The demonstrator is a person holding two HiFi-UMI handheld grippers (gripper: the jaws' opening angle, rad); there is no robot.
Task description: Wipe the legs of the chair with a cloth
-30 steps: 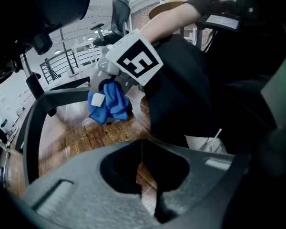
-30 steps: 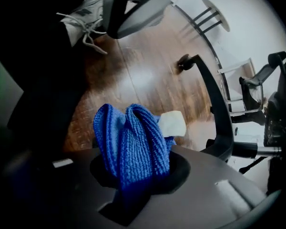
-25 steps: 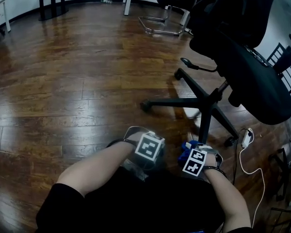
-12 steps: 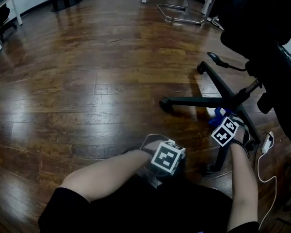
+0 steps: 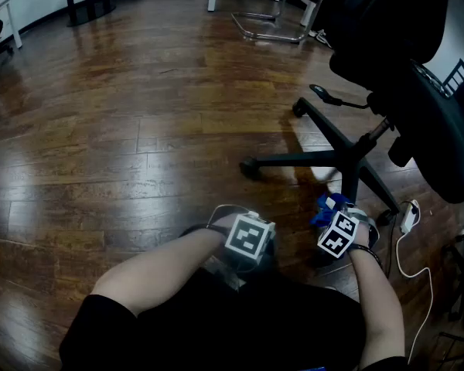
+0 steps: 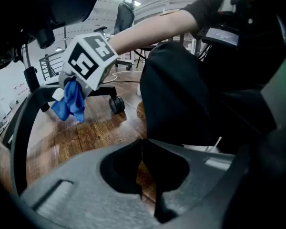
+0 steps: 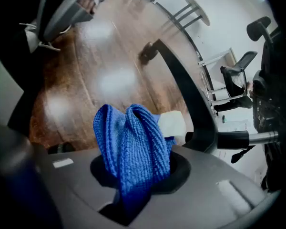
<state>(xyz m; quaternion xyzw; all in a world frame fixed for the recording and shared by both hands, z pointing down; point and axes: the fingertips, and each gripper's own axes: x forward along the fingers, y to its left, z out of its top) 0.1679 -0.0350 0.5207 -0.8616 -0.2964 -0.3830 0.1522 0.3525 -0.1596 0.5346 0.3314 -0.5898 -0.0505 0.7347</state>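
Wooden floor (image 5: 139, 130) spreads wide and bare left of the chair (image 5: 417, 122). Right gripper (image 5: 332, 212) pinches the blue cloth (image 7: 131, 147) beside a chair leg (image 7: 181, 85). Left gripper (image 6: 143, 175) has its fingers pressed together, holding nothing.

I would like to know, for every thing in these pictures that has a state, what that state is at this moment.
left gripper: shut, nothing between its jaws.
right gripper: shut on the blue cloth.
blue cloth: bunched, sticking out of the jaws, close to a chair leg; contact cannot be told.
office chair: upright on its wheeled base.
white plug and cable: lying on the floor beside the chair.
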